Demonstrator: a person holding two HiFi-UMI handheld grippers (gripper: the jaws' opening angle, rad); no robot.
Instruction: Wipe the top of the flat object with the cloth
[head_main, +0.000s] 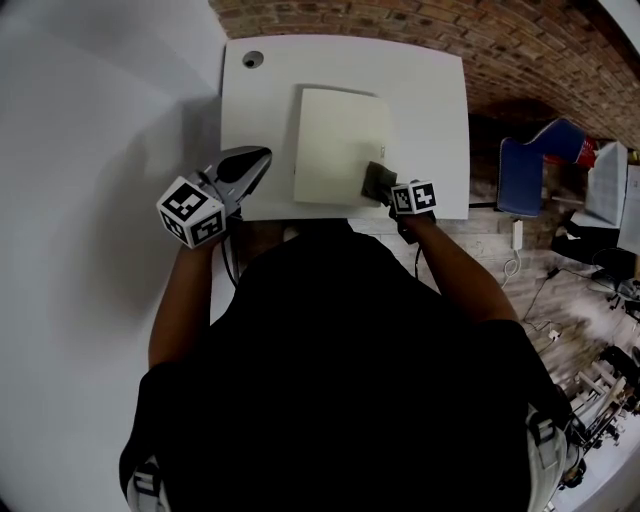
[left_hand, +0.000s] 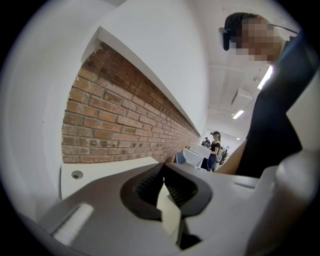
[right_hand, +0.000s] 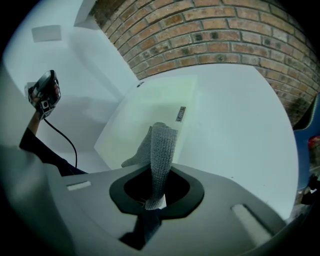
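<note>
A pale cream flat object (head_main: 338, 143) lies on the white table (head_main: 435, 110). It also fills the middle of the right gripper view, where the flat object (right_hand: 155, 107) carries a small label at its right edge. My right gripper (head_main: 388, 190) is at the object's near right corner, shut on a grey knitted cloth (head_main: 377, 181). In the right gripper view the cloth (right_hand: 161, 147) stands up out of the right gripper (right_hand: 158, 181). My left gripper (head_main: 243, 168) hovers at the table's near left corner, off the object. Its jaws meet in the left gripper view (left_hand: 162, 175), holding nothing.
A brick wall (head_main: 420, 25) runs behind the table, and a white wall (head_main: 90, 120) stands on the left. A round cable hole (head_main: 252, 59) sits in the table's far left corner. A blue chair (head_main: 535, 165) and clutter stand at the right. People stand far off (left_hand: 215, 147).
</note>
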